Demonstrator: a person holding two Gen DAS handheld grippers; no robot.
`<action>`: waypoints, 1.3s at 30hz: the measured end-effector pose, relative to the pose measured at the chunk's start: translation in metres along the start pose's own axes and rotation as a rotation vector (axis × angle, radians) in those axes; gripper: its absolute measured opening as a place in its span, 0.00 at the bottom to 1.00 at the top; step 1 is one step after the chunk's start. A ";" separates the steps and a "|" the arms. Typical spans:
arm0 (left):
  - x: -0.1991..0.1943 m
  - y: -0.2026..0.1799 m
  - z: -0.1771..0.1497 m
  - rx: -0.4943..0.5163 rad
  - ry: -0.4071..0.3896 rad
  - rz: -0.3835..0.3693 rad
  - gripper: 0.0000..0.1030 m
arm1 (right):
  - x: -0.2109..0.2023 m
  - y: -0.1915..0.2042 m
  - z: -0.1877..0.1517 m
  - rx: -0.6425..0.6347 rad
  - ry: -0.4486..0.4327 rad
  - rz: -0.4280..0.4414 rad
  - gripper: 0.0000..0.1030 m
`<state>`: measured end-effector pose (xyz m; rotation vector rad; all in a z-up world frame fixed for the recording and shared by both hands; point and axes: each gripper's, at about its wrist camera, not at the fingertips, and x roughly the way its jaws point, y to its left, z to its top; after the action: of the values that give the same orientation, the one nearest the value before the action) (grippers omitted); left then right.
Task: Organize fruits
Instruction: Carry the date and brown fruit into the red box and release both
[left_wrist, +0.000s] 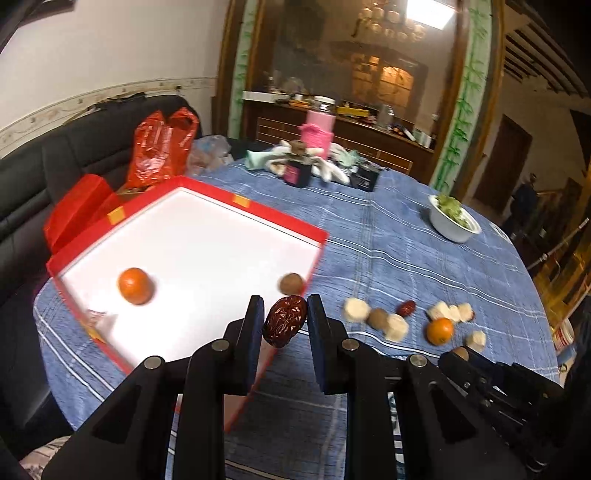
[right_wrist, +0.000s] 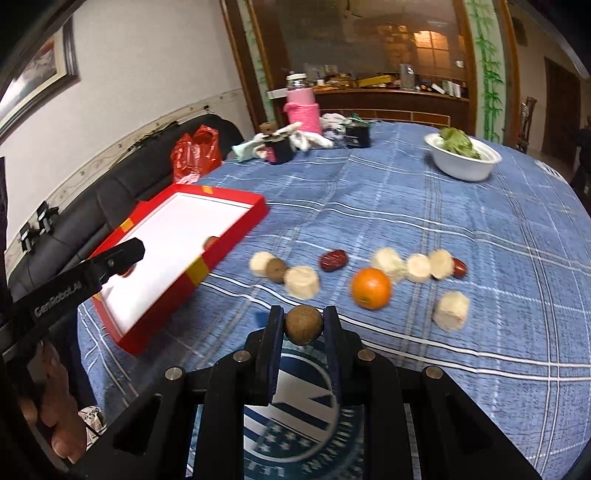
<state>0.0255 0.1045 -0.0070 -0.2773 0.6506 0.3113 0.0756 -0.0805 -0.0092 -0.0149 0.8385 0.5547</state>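
The left gripper (left_wrist: 285, 320) pinches a wrinkled dark red date (left_wrist: 285, 320) between its pads, holding it above the near right corner of the red box (left_wrist: 258, 218). The right gripper (right_wrist: 303, 325) is clamped on a round brown fruit (right_wrist: 303, 325), raised over the blue checked tablecloth (right_wrist: 406, 206) just short of the loose fruit. Inside the box, on its white floor, an orange (left_wrist: 135, 285) sits toward the left and a second brown fruit (left_wrist: 291, 283) lies against the right wall. Beyond the right gripper, scattered on the cloth beside the box, lie another orange (right_wrist: 370, 288), several pale cut chunks (right_wrist: 302, 282), one more brown fruit (right_wrist: 276, 270) touching a chunk, and two red dates (right_wrist: 333, 260), the farther one half hidden behind a chunk. Farther back on the right stands a white bowl (right_wrist: 461, 162) of green leaves. At the far edge of the table are a pink knitted jar cover (right_wrist: 302, 112), crumpled cloths and small dark boxes, with a red plastic bag (right_wrist: 195, 153) on the dark sofa (right_wrist: 122, 192) to the left.
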 end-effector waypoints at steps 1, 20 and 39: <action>0.000 0.003 0.000 -0.004 -0.001 0.010 0.21 | 0.001 0.004 0.002 -0.007 -0.002 0.005 0.21; 0.011 0.026 0.010 -0.033 0.013 0.090 0.21 | 0.010 0.040 0.025 -0.073 -0.036 0.063 0.21; 0.008 0.046 0.021 -0.073 -0.005 0.118 0.21 | 0.026 0.070 0.040 -0.119 -0.042 0.105 0.21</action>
<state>0.0258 0.1557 -0.0029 -0.3084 0.6530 0.4491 0.0844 0.0007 0.0139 -0.0682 0.7674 0.7016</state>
